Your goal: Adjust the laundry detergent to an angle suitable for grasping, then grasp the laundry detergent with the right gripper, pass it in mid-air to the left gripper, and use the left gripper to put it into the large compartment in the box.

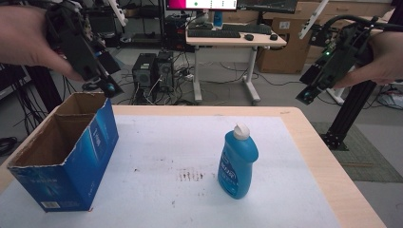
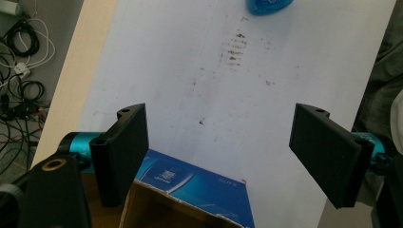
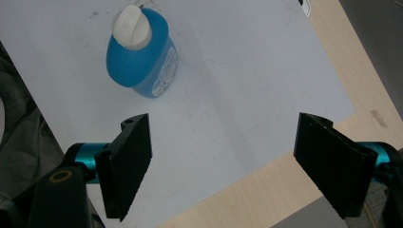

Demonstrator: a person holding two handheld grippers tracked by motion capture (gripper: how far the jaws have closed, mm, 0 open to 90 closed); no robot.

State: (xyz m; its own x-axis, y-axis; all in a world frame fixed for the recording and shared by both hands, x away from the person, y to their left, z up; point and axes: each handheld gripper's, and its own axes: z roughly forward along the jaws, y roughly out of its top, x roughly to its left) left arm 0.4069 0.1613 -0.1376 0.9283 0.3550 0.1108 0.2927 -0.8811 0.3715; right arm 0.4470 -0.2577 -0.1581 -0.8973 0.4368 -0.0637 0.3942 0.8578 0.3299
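Observation:
A blue bottle [image 1: 237, 164] with a white cap [image 1: 241, 131] stands upright on the white sheet, right of centre. An open blue cardboard box [image 1: 64, 147] sits at the table's left side. My left gripper [image 1: 110, 88] hangs high over the box's far corner, open and empty; the left gripper view looks down on the box's rim [image 2: 190, 183] and the bottle's base [image 2: 268, 5]. My right gripper [image 1: 306, 97] is held up beyond the table's far right edge, open and empty. In the right gripper view the bottle [image 3: 140, 52] stands well ahead of the jaws.
A white sheet [image 1: 190, 156] with a patch of brown smudges [image 1: 190, 175] covers the wooden table [image 1: 328, 171]. Behind the table are a desk [image 1: 237, 40] with a keyboard, computer towers [image 1: 152, 71] and cables on the floor, and a black stand [image 1: 349, 114] at the right.

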